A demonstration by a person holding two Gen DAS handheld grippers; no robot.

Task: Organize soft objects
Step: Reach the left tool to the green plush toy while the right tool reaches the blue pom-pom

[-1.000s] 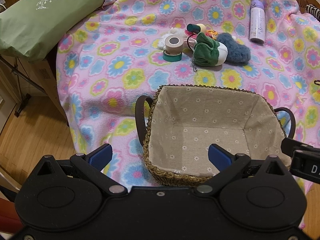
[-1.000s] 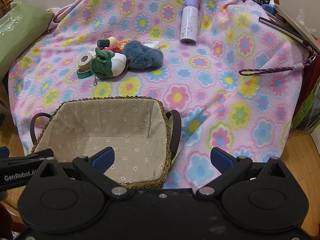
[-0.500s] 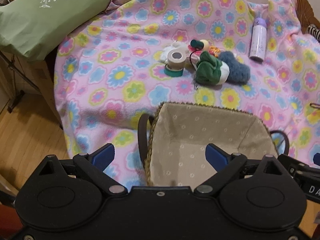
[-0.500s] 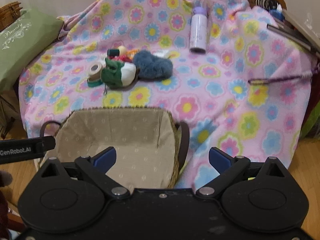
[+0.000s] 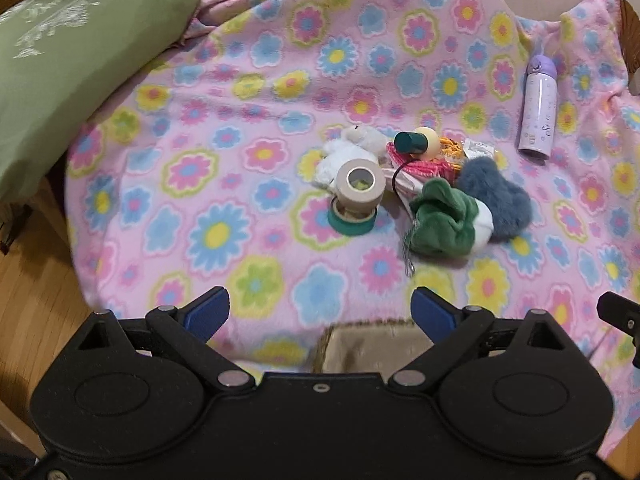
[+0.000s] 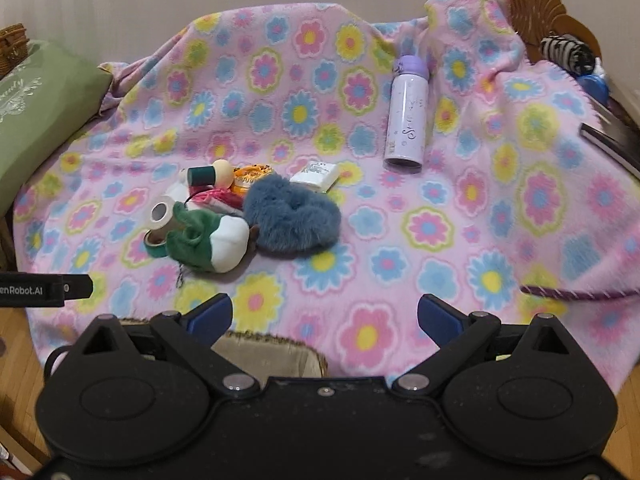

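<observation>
A pile lies mid-blanket: a green and white plush [image 5: 448,220] [image 6: 208,240], a blue fluffy piece [image 5: 496,204] [image 6: 292,216], a white plush [image 5: 340,156] and a pink knitted item [image 5: 424,166]. Mixed in are a beige tape roll [image 5: 360,184], a green tape roll [image 5: 352,222] and a small wooden doll [image 5: 416,142]. The lined woven basket [image 5: 372,344] [image 6: 264,354] shows only its far rim under both grippers. My left gripper [image 5: 320,302] and right gripper [image 6: 325,307] are open and empty, short of the pile.
A lilac bottle [image 5: 538,116] [image 6: 406,120] stands at the back right of the flowered blanket [image 5: 240,128]. A green pillow [image 5: 72,60] lies at the left, books [image 6: 612,140] at the right edge. A purple cord [image 6: 568,292] lies at the right. Wooden floor borders the blanket.
Both grippers moved forward over the basket toward the pile. The basket slid to the bottom of both views and the pile looms larger. Both stay open.
</observation>
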